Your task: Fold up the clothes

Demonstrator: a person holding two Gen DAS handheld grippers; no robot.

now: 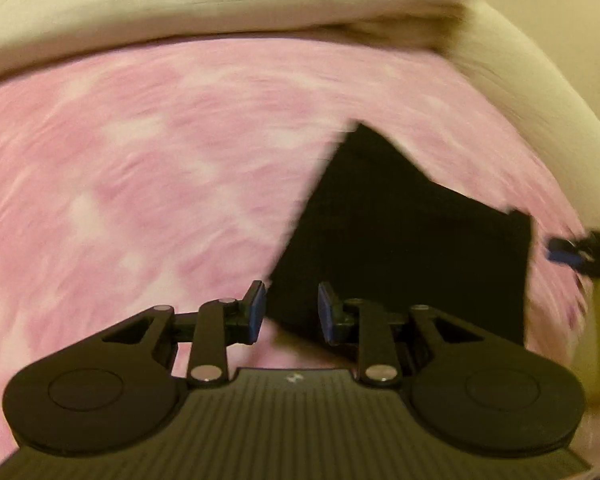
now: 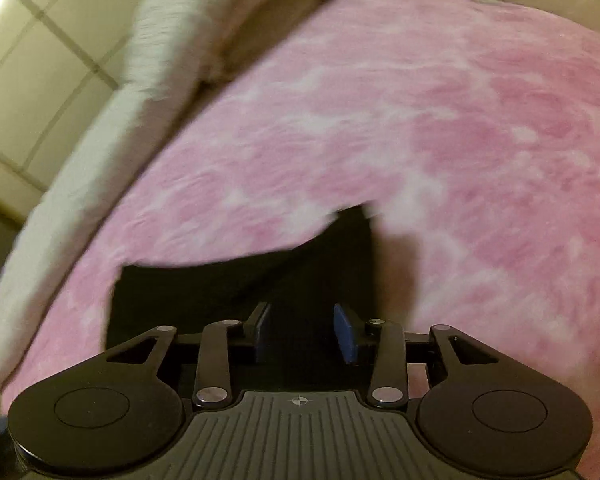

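I noted both my left gripper (image 1: 292,312) and right gripper (image 2: 302,332) parted, gripping nothing, over a flat, angular black garment (image 1: 400,240) on mottled pink plush bedding (image 1: 140,180).

Black garment (image 1: 400,236) — flat, partly folded — on pink blanket (image 1: 140,160).

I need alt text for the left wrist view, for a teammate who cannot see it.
A black garment lies on a pink mottled blanket, just ahead of the open left tool. The right tool enters at the right edge beside the garment; a cream cushion runs behind.
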